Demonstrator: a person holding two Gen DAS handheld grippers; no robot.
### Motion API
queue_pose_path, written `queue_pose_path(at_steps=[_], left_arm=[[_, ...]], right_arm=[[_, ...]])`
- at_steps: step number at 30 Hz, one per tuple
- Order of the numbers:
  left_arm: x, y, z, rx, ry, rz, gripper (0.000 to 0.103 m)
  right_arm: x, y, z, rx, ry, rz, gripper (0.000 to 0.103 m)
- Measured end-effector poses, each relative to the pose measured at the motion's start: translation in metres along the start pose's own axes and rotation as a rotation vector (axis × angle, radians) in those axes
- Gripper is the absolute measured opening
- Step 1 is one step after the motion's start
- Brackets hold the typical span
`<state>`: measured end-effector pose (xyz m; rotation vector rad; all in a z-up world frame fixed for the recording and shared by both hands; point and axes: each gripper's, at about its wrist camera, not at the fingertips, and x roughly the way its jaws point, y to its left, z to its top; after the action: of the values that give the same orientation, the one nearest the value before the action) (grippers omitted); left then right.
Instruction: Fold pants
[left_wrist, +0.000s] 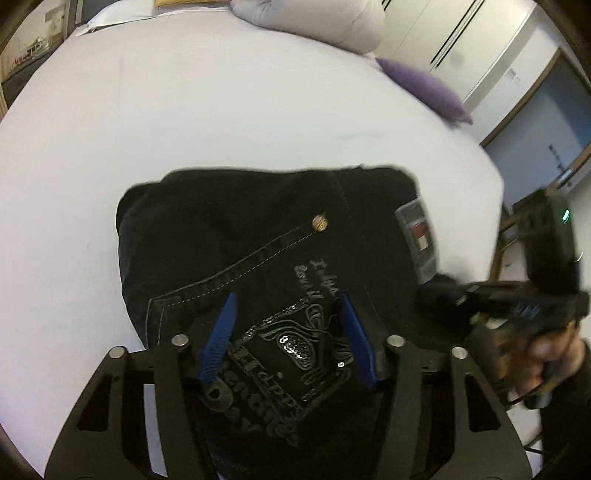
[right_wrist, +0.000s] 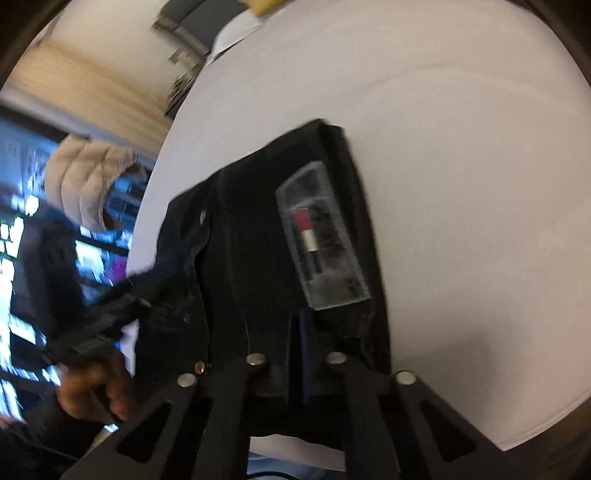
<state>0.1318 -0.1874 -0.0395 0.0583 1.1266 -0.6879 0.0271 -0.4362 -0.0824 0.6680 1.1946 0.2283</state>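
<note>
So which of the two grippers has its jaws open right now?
The left gripper: its blue fingers stand apart over the pants. The right gripper is shut, its fingers together.

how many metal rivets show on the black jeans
2. In the right wrist view one rivet sits at the pocket's upper corner on the jeans, another low by the hand-held gripper's frame. More may be hidden in the folds.

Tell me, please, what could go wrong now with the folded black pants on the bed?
The pants lie near the edge of the bed, so a pull toward it could drag them off. The open left tool hangs over the sequin patch and might snag it. The shut right tool could disturb the fold.
</note>
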Motion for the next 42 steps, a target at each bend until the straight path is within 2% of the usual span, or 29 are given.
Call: queue_pose_path(at_steps=[6,12,15,17,20,24,25,26,27,28,29,31,35,37,39,42], left_arm=[[-0.015,-0.012,-0.024,0.088,-0.016,0.109,0.058],[-0.037,-0.018,-0.065,0.223,-0.026,0.125,0.059],[-0.04,-0.023,-0.069,0.197,-0.023,0.106,0.059],[-0.04,-0.01,-0.068,0.172,-0.012,0.094,0.059],[-0.037,-0.028,-0.07,0.187,-0.01,0.113,0.059],[-0.035,-0.023,-0.068,0.179,-0.007,0.104,0.059],[-0.034,-0.022,-0.067,0.175,-0.007,0.099,0.059],[-0.036,-0.02,-0.067,0.173,-0.006,0.095,0.059],[-0.039,-0.018,-0.066,0.162,-0.006,0.086,0.059],[-0.042,-0.016,-0.065,0.146,-0.006,0.074,0.059],[-0.047,-0.014,-0.064,0.126,-0.004,0.06,0.059],[-0.066,-0.005,-0.061,0.068,-0.024,0.036,0.064],[-0.107,0.024,-0.06,-0.031,-0.13,0.036,0.097],[-0.107,0.048,-0.056,-0.109,-0.132,0.021,0.098],[-0.096,0.066,-0.054,-0.168,-0.092,0.016,0.098],[-0.067,0.09,-0.051,-0.283,-0.018,-0.074,0.098]], right_arm=[[-0.007,0.002,-0.001,-0.014,-0.008,-0.03,0.0],[-0.008,0.002,-0.007,0.007,-0.027,-0.02,0.0],[-0.01,0.001,-0.009,0.013,-0.031,-0.019,0.002],[-0.007,0.006,-0.009,0.013,-0.034,-0.013,0.005],[-0.006,0.009,-0.01,-0.008,-0.037,-0.025,0.006],[-0.006,0.014,-0.012,0.002,-0.042,-0.02,0.007],[-0.007,0.016,-0.012,0.0,-0.044,-0.016,0.014],[-0.009,0.019,-0.012,-0.004,-0.049,-0.004,0.029],[-0.014,0.024,-0.012,-0.013,-0.06,0.015,0.039],[-0.021,0.03,-0.013,-0.027,-0.081,0.025,0.058],[-0.028,0.036,-0.012,-0.042,-0.109,0.027,0.069],[-0.046,0.043,-0.01,-0.082,-0.169,0.051,0.07],[-0.055,0.028,0.007,-0.053,-0.175,0.016,0.072],[-0.044,0.013,0.018,-0.019,-0.138,0.014,0.072],[-0.028,-0.003,0.025,0.025,-0.1,0.017,0.072],[-0.003,-0.016,0.031,0.072,-0.038,0.02,0.072]])
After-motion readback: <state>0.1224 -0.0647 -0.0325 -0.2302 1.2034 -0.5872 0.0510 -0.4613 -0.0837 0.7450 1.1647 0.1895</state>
